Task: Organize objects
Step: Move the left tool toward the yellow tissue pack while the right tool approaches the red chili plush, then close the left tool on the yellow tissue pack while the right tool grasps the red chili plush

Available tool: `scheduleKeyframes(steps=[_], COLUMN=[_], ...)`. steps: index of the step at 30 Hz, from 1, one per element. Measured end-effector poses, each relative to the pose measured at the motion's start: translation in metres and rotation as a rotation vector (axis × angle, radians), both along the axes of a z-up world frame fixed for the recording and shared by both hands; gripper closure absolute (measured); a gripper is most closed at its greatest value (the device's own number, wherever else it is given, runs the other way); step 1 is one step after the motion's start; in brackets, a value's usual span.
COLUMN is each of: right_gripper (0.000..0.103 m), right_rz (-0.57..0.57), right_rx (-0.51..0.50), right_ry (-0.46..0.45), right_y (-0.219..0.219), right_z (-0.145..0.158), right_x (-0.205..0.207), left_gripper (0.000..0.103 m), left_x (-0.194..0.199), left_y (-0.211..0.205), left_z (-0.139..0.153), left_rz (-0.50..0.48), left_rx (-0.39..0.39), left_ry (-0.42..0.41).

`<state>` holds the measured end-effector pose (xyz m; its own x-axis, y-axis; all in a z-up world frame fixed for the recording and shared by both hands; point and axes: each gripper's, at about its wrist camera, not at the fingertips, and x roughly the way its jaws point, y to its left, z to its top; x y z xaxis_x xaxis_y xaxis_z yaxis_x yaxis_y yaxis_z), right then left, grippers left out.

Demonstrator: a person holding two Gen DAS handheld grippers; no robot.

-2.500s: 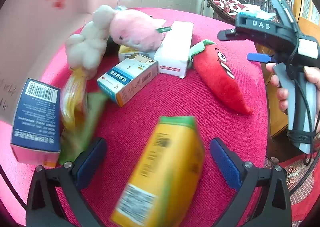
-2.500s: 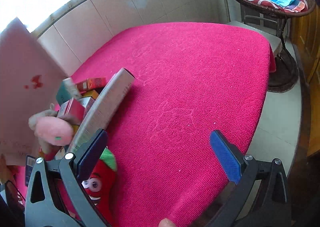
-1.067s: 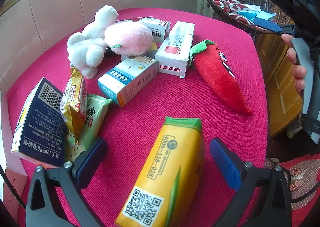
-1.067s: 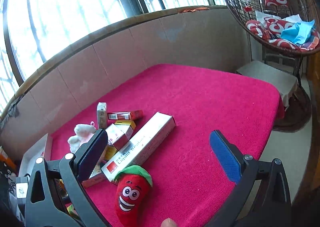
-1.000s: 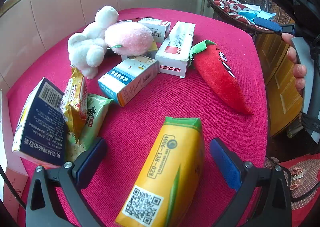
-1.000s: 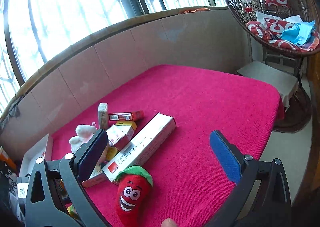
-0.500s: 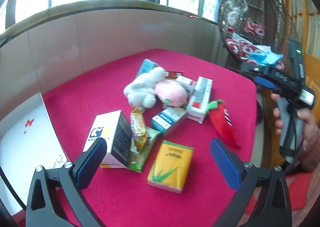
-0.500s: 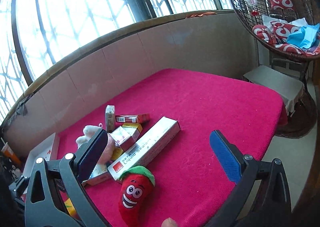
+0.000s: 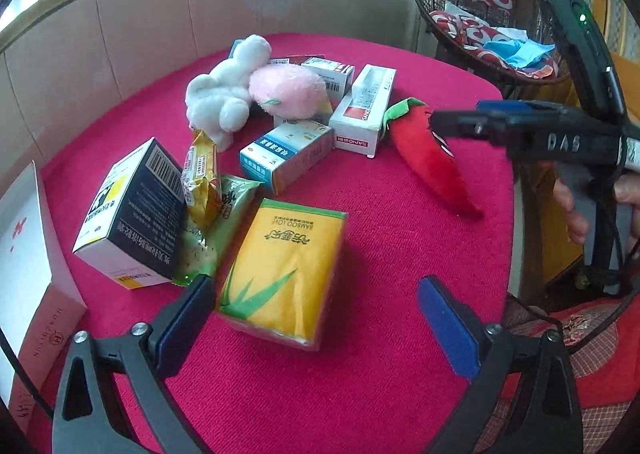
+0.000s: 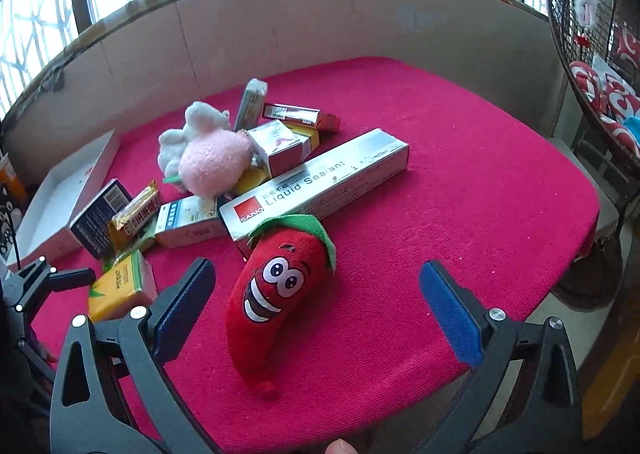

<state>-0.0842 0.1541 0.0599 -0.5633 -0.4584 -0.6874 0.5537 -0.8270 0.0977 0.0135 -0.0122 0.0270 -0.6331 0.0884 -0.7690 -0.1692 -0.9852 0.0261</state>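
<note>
1. Both pulled back since a moment ago: left gripper [image 9: 316, 318] wide open, empty, above yellow bamboo-print tissue pack [image 9: 284, 270].
2. Right gripper [image 10: 316, 304] wide open, empty, now straddling near red plush chilli [image 10: 276, 294].
3. Sorting apparently just starting; chilli likely first.
</note>
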Motion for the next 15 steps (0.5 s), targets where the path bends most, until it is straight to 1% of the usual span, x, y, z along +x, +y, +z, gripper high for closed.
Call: scheduleKeyframes(steps=[3, 5, 8, 10, 11, 13, 15], right_gripper=[0.001, 0.002, 0.004, 0.008, 0.01, 0.019, 0.025], right_rz=[0.042, 0.065, 0.066, 0.059, 0.053, 0.051, 0.056], right_rx=[0.054, 0.077, 0.098, 0.106, 0.112, 0.121, 0.135], right_ry=[-0.014, -0.019, -0.031, -0.042, -0.048, -0.066, -0.078], right_y=[-0.015, -0.025, -0.033, -0.036, -0.036, -0.038, -0.039], right_z=[-0.01, -0.015, -0.021, -0.024, -0.025, -0.028, -0.032], right_x=[0.002, 0.003, -0.001, -0.005, -0.008, -0.011, -0.01], left_gripper=[0.007, 0.01, 0.017, 0.026, 0.028, 0.037, 0.04], left_x=[-0.005, -0.011, -0.014, -0.018, -0.02, -0.021, -0.021], left_y=[-0.005, -0.007, -0.004, 0.0, 0.002, 0.006, 0.009], left_z=[0.002, 0.0, -0.002, -0.003, -0.003, -0.006, -0.01], left_rz=[-0.004, -0.004, -0.007, -0.012, -0.014, -0.017, -0.017], left_rx=[0.018, 0.029, 0.027, 0.017, 0.011, 0.002, -0.012], left_ry=[-0.007, -0.025, -0.035, -0.042, -0.046, -0.055, -0.057])
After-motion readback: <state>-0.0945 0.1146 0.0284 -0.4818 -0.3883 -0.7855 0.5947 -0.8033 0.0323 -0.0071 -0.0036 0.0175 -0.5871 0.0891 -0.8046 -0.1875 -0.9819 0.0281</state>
